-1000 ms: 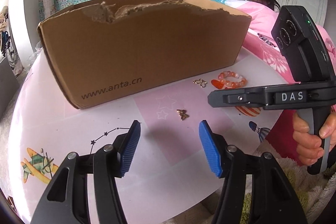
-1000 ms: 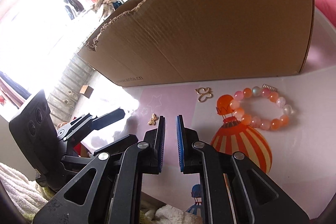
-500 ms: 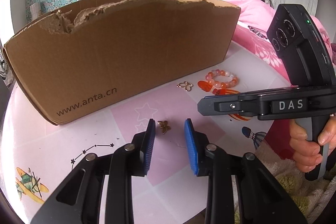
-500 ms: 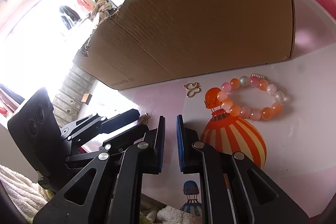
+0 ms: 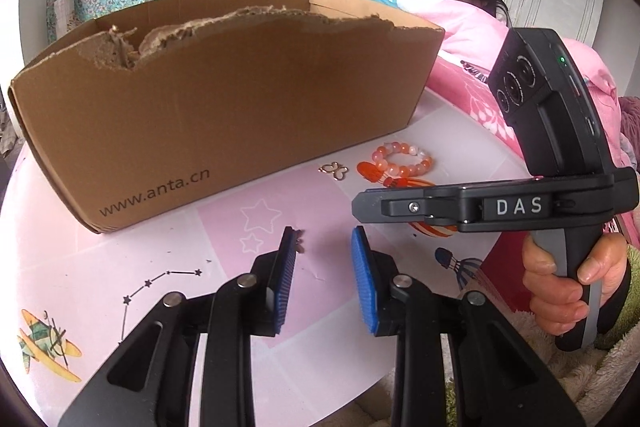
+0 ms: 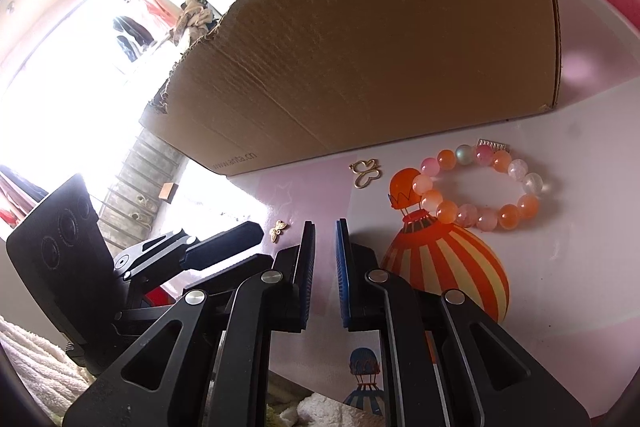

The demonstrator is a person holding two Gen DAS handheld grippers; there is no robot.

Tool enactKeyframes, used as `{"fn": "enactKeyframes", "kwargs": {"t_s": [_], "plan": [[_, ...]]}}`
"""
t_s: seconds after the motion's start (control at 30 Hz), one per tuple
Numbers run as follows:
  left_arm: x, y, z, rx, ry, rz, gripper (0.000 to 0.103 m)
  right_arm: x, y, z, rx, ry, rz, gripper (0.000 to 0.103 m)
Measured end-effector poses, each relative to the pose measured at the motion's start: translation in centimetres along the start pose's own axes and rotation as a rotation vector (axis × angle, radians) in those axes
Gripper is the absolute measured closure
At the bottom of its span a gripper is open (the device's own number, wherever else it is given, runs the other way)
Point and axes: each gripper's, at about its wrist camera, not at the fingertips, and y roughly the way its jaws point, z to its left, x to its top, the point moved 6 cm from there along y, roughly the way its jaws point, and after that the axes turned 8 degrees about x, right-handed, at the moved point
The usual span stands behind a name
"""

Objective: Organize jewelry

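Note:
A small gold butterfly charm [image 5: 299, 243] lies on the pink table, touching the tip of my left gripper's [image 5: 323, 247] left finger; it also shows in the right wrist view [image 6: 277, 229]. The left gripper is open, empty and low over the table. A gold outline butterfly pendant [image 5: 334, 169] [image 6: 366, 172] and an orange-pink bead bracelet [image 5: 404, 163] [image 6: 482, 189] lie near the cardboard box [image 5: 224, 115] [image 6: 360, 47]. My right gripper [image 6: 325, 241] has its jaws nearly together with nothing between them; it hovers right of the left gripper, seen in the left wrist view [image 5: 362, 205].
A small silver comb-like clasp [image 6: 493, 146] lies by the bracelet. The table [image 5: 80, 267] has cartoon prints and its edge runs close on the right. A person under pink bedding [image 5: 472, 23] is behind the box.
The left gripper closed partway around the small charm half a second ago, then widened again; the charm now sits at the left finger's tip. The right gripper stayed nearly shut and barely moved.

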Motion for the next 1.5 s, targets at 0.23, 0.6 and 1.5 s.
{"fn": "enactKeyframes", "kwargs": {"t_s": [0.23,0.6,1.5], "plan": [[-0.1,0.7,0.7,0.044,-0.001,0.016,0.075,0.0,0.2,0.3,-0.003,-0.001,-0.002,0.093],[-0.2,1.0,0.8,0.032,0.063,0.012,0.075,0.0,0.6,0.7,-0.015,-0.004,-0.003,0.093],[-0.3,0.9,0.0,-0.028,0.028,0.026,0.075,0.2,1.1,0.6,-0.004,-0.014,0.003,0.093]]}}
